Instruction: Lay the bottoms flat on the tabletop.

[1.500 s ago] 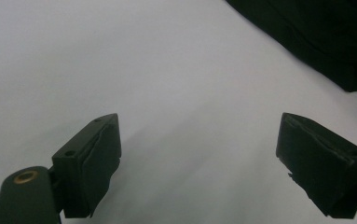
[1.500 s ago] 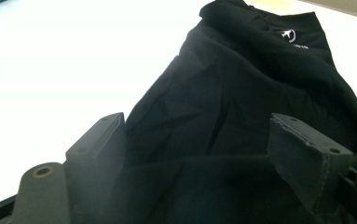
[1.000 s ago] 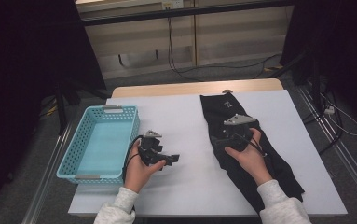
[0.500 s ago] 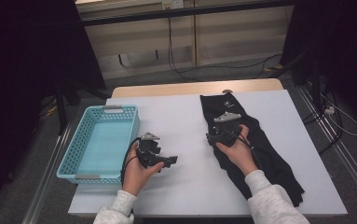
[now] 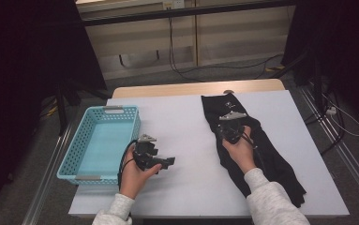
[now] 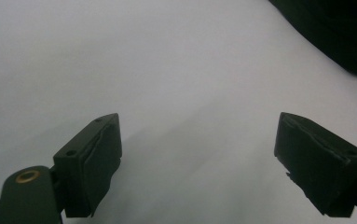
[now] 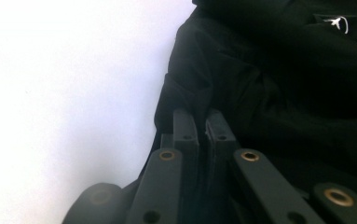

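A long black garment (image 5: 273, 161) lies lengthwise on the right half of the white table (image 5: 186, 117), with a small white logo near its far end (image 7: 337, 22). My right gripper (image 5: 228, 132) is down on the garment's left edge. Its jaws have just been closing and now pinch a fold of the black fabric (image 7: 202, 100) at that edge (image 7: 203, 122). My left gripper (image 5: 162, 162) hovers low over bare table near the front, right of the basket. It stands open with nothing between its pads (image 6: 199, 140).
A light blue plastic basket (image 5: 69, 159) with nothing in it sits at the table's left edge. Behind the table run a wooden strip (image 5: 168, 89) and cables on the floor. Dark curtains hang at both sides.
My right gripper has moved a little farther up the garment and down onto it, and its jaws have shut on the fabric's left edge. The left hand has stayed put.
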A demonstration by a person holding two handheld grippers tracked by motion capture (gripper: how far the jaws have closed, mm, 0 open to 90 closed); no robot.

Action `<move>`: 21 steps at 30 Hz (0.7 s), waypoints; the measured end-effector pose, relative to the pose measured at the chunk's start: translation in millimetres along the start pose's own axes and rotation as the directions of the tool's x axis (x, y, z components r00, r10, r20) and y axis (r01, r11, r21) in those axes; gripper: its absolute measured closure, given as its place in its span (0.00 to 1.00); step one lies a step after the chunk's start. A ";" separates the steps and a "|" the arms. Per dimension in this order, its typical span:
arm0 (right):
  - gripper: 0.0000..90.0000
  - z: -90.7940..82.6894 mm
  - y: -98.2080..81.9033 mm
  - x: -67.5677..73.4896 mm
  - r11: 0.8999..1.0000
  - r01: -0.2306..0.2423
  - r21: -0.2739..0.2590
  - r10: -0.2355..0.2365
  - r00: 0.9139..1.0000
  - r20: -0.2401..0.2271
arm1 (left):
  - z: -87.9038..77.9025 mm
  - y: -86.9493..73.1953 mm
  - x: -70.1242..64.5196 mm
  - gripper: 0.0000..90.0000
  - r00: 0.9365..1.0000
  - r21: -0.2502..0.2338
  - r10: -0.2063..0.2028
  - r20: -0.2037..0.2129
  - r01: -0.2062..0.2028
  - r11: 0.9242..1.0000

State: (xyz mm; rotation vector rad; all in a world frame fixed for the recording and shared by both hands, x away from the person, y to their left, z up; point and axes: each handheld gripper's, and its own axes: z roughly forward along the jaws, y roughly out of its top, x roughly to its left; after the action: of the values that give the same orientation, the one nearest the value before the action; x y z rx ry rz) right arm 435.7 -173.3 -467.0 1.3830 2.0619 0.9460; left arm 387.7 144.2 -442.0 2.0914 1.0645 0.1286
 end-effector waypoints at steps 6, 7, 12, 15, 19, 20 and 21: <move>0.98 -2.7 2.2 13.0 0.999 0.035 -0.014 -0.036 0.997 -0.068 | -1.9 2.5 0.6 0.17 1.000 0.000 0.004 0.003 -0.004 1.000; 0.98 -4.0 2.5 18.8 0.998 0.058 -0.019 -0.060 0.995 -0.074 | -2.2 2.9 0.5 0.17 1.000 -0.006 0.002 0.000 -0.002 1.000; 0.98 -8.5 2.5 37.8 0.991 0.133 -0.010 -0.133 0.984 -0.121 | -5.1 5.3 0.7 0.17 1.000 -0.012 0.002 0.002 -0.001 1.000; 0.98 -10.1 1.0 45.8 0.989 0.148 -0.006 -0.147 0.975 -0.169 | -4.5 5.7 0.7 0.17 1.000 -0.016 0.000 0.000 0.000 1.000; 0.98 -14.1 -0.3 56.7 0.982 0.190 -0.012 -0.188 0.963 -0.194 | -5.4 7.4 1.1 0.17 1.000 -0.014 0.003 0.003 -0.003 1.000; 0.98 -14.7 -0.8 59.2 0.980 0.198 -0.012 -0.197 0.959 -0.203 | -5.1 7.4 0.9 0.17 1.000 -0.021 -0.001 -0.003 0.001 1.000; 0.98 -15.4 -1.6 61.9 0.979 0.203 -0.012 -0.200 0.956 -0.215 | -5.9 7.8 1.4 0.17 1.000 -0.015 0.000 0.000 0.000 1.000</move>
State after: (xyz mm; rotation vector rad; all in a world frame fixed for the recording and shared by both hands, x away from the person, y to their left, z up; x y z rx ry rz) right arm 400.7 -120.5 -459.0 1.0883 2.3182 1.0350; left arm 391.3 146.0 -433.0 2.0780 1.0605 0.1357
